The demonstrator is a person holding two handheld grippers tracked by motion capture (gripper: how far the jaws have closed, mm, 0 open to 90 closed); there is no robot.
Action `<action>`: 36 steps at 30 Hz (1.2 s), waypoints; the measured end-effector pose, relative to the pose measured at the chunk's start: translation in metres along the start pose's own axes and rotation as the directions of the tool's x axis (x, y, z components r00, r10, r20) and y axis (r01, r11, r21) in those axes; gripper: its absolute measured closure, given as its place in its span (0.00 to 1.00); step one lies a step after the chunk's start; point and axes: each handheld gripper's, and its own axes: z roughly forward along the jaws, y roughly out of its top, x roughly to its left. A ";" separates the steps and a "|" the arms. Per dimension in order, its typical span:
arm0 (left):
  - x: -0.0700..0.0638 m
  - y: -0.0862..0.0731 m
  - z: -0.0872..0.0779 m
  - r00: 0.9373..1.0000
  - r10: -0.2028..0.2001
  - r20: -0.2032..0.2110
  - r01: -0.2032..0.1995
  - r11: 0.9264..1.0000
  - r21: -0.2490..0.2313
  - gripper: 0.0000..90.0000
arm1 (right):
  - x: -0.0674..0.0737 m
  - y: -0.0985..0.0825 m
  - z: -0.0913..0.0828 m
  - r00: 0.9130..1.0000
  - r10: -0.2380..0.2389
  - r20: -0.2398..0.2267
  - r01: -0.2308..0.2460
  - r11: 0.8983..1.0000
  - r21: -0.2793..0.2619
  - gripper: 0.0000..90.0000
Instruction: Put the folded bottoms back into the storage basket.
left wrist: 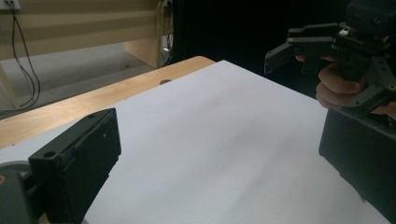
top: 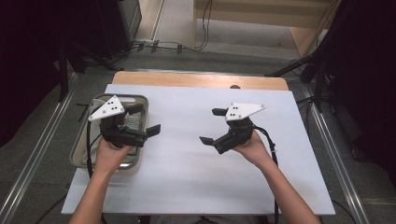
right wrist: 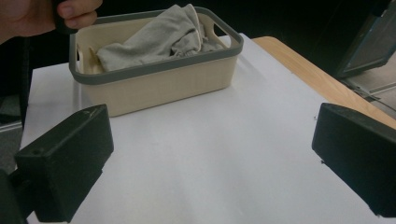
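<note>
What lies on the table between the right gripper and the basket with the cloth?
Nothing: in the right gripper view, only bare white table cover stretches between the right gripper and the basket holding the grey cloth.

On the table (top: 196, 186), a basket (top: 140, 100) sits at nine o'clock near the left edge, with a cloth (right wrist: 154, 37) lying in it. The left gripper (top: 144, 119) hangs above the basket; the right gripper (top: 212, 126) hangs over the table's middle, toward three o'clock.
</note>
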 end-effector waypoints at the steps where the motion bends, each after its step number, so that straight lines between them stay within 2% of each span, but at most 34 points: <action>1: -0.002 -0.001 0.002 1.000 0.005 0.003 -0.005 1.000 0.000 0.00 | 0.000 -0.001 -0.002 1.000 0.001 0.005 -0.001 1.000 -0.002 0.00; 7: -0.013 -0.006 0.012 0.999 0.020 0.027 -0.020 1.000 0.009 0.00 | -0.001 -0.011 -0.017 1.000 0.008 0.028 -0.008 1.000 -0.016 0.00; 23: -0.031 -0.015 0.028 0.998 0.029 0.051 -0.031 0.999 0.034 0.00 | -0.007 -0.039 -0.055 0.994 0.043 0.097 -0.039 0.998 -0.043 0.00; 36: -0.044 -0.021 0.037 0.997 0.044 0.061 -0.048 0.997 0.056 0.00 | -0.002 -0.052 -0.073 0.991 0.050 0.127 -0.043 0.998 -0.055 0.00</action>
